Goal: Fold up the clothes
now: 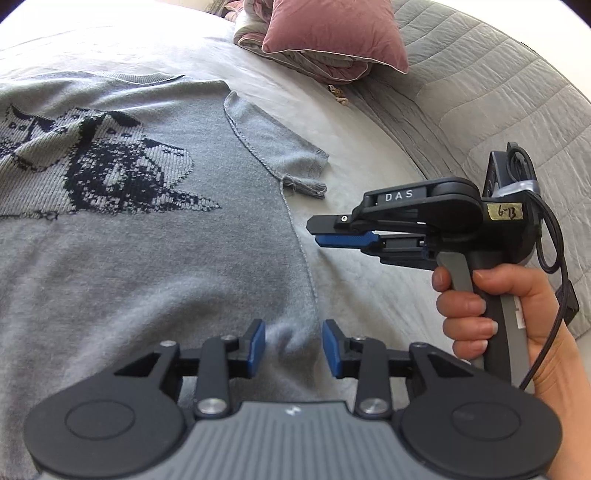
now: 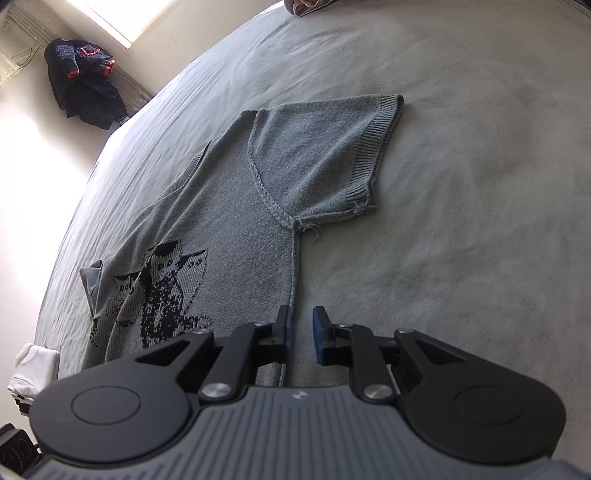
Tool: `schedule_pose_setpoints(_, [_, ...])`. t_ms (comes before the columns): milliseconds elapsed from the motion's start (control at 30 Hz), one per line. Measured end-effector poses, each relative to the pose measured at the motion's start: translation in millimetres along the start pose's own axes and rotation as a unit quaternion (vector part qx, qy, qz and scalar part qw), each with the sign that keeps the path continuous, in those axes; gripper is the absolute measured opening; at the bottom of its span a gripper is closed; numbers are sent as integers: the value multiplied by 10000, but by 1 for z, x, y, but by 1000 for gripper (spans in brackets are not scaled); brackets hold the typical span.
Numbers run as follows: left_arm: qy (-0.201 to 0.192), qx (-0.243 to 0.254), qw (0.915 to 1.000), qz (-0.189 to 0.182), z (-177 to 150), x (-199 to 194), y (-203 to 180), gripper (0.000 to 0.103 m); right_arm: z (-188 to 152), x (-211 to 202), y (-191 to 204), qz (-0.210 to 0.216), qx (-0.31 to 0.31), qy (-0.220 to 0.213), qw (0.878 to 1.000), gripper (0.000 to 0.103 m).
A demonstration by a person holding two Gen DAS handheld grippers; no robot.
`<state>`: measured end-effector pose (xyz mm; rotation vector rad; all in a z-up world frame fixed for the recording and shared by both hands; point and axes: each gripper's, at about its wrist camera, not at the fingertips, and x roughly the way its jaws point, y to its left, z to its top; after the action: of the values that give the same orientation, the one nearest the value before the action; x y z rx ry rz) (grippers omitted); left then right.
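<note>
My left gripper (image 1: 293,347) has its jaws apart over the sweater's (image 1: 147,240) side seam at lower centre of the frame, gripping nothing; my right gripper (image 2: 300,330) also sits with jaws apart, straddling the same seam low in its view; the grey knit sweater lies flat on the bed (image 2: 461,184), its short sleeve (image 2: 325,158) spread toward upper right; a pink pillow (image 1: 332,33) rests at top.
</note>
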<state>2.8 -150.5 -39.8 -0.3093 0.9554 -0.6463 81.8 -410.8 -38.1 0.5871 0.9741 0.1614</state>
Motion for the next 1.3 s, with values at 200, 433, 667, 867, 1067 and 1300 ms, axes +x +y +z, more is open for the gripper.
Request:
schedule_pose_setpoints(200, [-25, 273, 9995, 133, -17, -30, 9, 43, -42, -21, 1, -24, 226, -113, 9997, 41])
schedule_pose_setpoints(433, [-131, 168, 9982, 564, -39, -74, 38, 45, -98, -43, -2, 203, 831, -339, 9958, 41])
schedule_pose_setpoints(667, [-262, -320, 9951, 893, -62, -113, 77, 46, -141, -52, 10, 305, 1123, -496, 9920, 41])
schedule_pose_setpoints(867, [-398, -769, 9909, 1035, -78, -145, 106, 46, -169, -55, 19, 341, 1337, -589, 9887, 41])
schedule_pose_setpoints(1067, [-549, -1168, 9845, 1185, -90, -174, 122, 46, -196, -57, 22, 458, 1556, -710, 9842, 41])
schedule_pose_setpoints(1300, [-997, -1444, 9718, 1573, -118, -214, 139, 52, -218, -62, 23, 577, 1626, -870, 9812, 41])
